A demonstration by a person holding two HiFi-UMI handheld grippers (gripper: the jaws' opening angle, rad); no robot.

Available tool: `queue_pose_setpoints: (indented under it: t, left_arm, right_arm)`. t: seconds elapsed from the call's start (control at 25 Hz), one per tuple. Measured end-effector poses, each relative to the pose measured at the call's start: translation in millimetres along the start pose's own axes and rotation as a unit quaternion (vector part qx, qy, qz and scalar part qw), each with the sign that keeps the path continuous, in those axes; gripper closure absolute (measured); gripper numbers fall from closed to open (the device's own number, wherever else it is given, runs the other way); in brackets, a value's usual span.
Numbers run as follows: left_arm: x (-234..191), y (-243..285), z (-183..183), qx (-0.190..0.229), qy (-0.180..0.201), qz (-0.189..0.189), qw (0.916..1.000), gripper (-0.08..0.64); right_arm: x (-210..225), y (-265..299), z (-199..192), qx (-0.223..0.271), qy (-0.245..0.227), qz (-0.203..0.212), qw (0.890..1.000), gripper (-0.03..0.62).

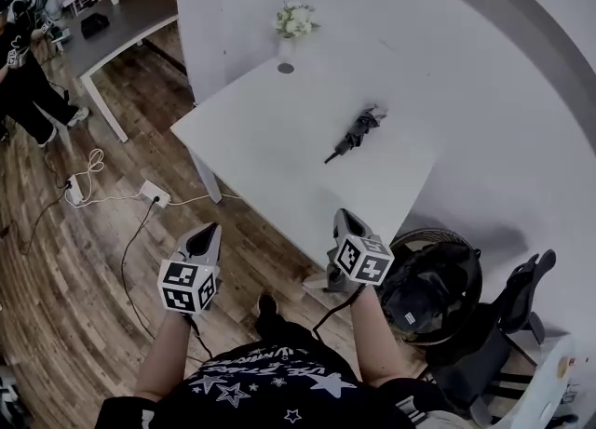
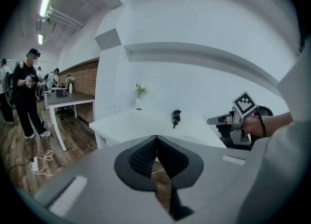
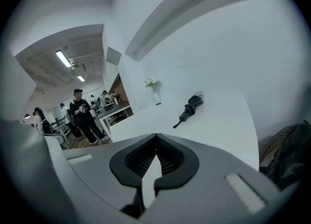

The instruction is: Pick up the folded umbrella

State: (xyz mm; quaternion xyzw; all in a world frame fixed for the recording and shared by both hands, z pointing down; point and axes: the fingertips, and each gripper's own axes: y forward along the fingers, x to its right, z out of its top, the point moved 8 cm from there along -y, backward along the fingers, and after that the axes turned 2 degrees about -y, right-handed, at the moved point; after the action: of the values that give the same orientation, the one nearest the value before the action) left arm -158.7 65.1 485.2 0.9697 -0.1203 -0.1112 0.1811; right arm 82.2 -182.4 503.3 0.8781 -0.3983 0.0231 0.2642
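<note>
Black folded umbrella [image 1: 355, 134]: lay on the tabletop well ahead of both grippers, closer to the right one's line than the left's. It was a slim bundle of crumpled dark fabric, bunched at the far end and narrowing to a thin straight end that pointed back toward the grippers.
Left gripper [image 2: 155, 139]: smooth grey shell with ribbed black pads. The jaw tips met with nothing between them. It was held above the floor, short of the table's near edge and well apart from the umbrella.
Right gripper [image 3: 156, 136]: same grey shell and ribbed pads. The jaws were closed and empty, near the table's front edge.
White table [image 1: 270, 153]: smooth matt top on white legs, ahead of both grippers.
Vase [image 1: 291, 44]: small and white, holding pale flowers, beyond the umbrella at the far corner.
Floor [image 1: 56, 278]: brown wood planks beneath the left gripper.
Fan [image 1: 433, 278]: dark round wire cage, just to the right gripper's right.
</note>
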Motion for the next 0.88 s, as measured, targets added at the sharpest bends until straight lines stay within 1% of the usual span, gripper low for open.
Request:
queue_pose_setpoints:
  t: [0.24,0.52,0.76,0.88]
  left_arm:
    - [2,44,26,0.006,0.004,0.0,1.0,0.557]
    - [3,66,43,0.007,0.016,-0.004,0.9998,0.557]
    - [-6,90,61,0.015,0.027,-0.024,0.9992,0.557]
    - [-18,113,65,0.009,0.023,-0.04,0.9989,0.557]
  right_arm:
    - [25,32,21,0.001,0.015,-0.002,1.0,0.575]
    - [40,45,31,0.009,0.032,-0.006,0.999,0.575]
    - [45,56,35,0.008,0.046,-0.026,0.999,0.575]
    - [44,65,38,0.009,0.049,-0.041,0.998,0.575]
